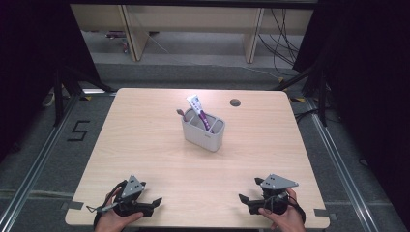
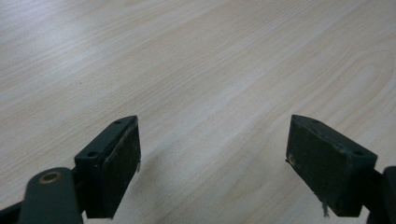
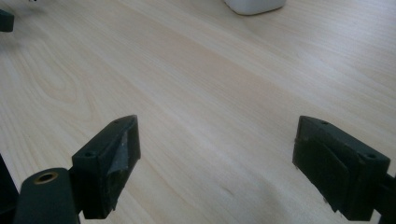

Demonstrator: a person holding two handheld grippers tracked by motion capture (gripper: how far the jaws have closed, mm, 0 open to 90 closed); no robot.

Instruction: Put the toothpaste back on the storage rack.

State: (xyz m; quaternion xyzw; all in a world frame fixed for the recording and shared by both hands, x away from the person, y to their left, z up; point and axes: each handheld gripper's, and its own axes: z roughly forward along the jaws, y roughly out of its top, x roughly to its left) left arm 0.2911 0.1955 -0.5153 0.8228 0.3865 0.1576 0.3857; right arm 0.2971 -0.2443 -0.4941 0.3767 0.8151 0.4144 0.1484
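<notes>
Left tool: resting at the near left corner of the tabletop, jaws standing wide, gripping nothing.
Right tool: sitting at the near right corner, jaws likewise wide and empty.
Holder: standing upright toward the far middle, well apart from both tools.
Toothpaste tube: leaning upright inside it.
Bearing: holder lying forward of both tools, the right appearing marginally nearer.

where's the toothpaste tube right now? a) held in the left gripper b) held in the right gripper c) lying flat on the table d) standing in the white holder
d: the toothpaste tube stands upright in the white holder at mid-table, while the left gripper and right gripper sit open and empty near the front edge.
</notes>
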